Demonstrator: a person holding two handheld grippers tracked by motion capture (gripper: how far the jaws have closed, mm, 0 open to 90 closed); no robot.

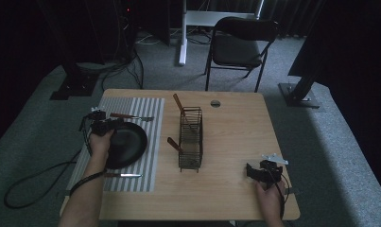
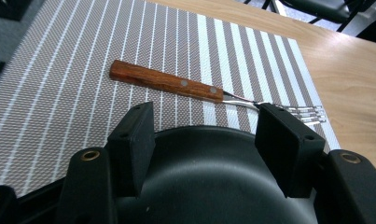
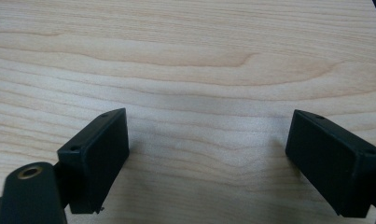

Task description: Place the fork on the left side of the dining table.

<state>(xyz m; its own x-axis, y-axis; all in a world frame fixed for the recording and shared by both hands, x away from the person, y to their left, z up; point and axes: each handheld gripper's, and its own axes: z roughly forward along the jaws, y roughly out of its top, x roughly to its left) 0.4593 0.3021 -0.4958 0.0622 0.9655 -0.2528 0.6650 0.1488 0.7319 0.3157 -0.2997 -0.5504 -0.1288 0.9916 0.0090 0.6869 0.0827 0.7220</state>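
Over at the left edge of the table (image 1: 235, 198), the left gripper (image 1: 104, 126) hangs above the black plate (image 1: 129, 142), its jaws spread apart with nothing between them. From the left gripper view the jaws stand wide over the plate's far rim, and just beyond that rim lies a fork (image 2: 185, 87) with a wooden handle, flat on the striped placemat (image 2: 59, 60), tines pointing toward the bare wood. The plate sits in the middle of the placemat, which covers the table's left side. Near the placemat's front edge rests a knife (image 1: 124, 175), handle toward the left edge. At the table's middle stands a black wire caddy (image 1: 191, 139) with two wooden-handled utensils (image 1: 178, 104) leaning inside it. Down by the front right corner, the right gripper (image 1: 255, 171) sits low, held in the person's right hand (image 1: 269, 198); the right gripper view shows its jaws released, wide apart, with bare wood between them. Beyond the far edge, a dark folding chair (image 1: 240, 45) stands on the grey carpet
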